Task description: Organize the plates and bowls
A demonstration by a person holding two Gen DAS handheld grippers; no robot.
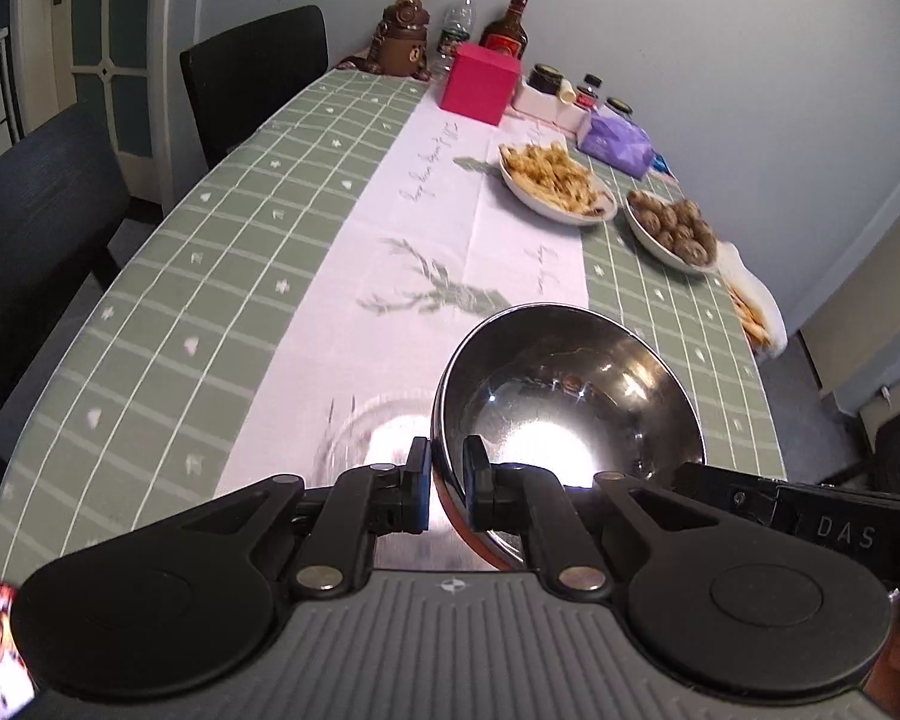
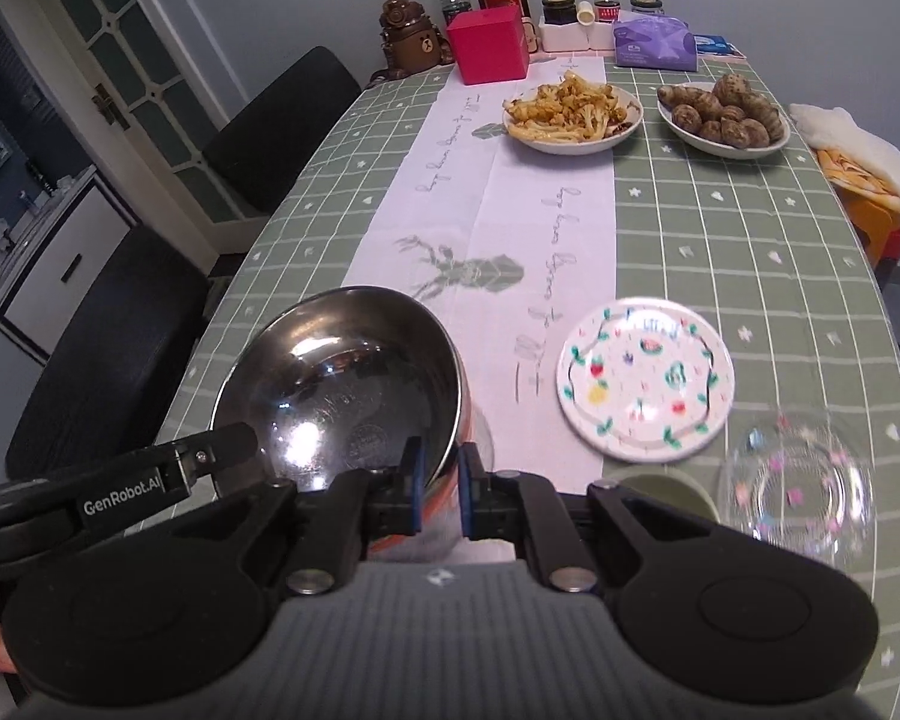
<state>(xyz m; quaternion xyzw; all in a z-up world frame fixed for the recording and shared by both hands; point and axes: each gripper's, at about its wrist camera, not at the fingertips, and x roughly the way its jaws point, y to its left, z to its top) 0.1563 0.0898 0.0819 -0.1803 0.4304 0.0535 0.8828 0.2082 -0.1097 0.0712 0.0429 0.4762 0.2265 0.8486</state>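
A: we've got both grippers on the steel bowl (image 1: 570,396), agreed?
B: yes. left gripper (image 1: 447,480) has its fingers closed on the bowl's left rim, one finger inside, one outside. right gripper (image 2: 440,489) same thing on the right rim, clamped tight
A: where do we put the bowl?
B: held between the two grippers over the near end of the surface (image 2: 720,240), above the white runner, tilted a bit. looks off the cloth, but we can't tell how far
A: other task things?
B: painted fruit plate (image 2: 645,381) flat on the surface right of the bowl, clear glass plate (image 2: 801,489) nearer and right of it, apart. small green dish (image 2: 669,489) just beside the right fingers, mostly hidden. left view shows a glass bowl (image 1: 384,438) under the steel one's left edge, blurred
A: far end?
B: cauliflower dish (image 2: 573,114), taro dish (image 2: 723,117), red box (image 2: 489,45), bottles and jars at the wall
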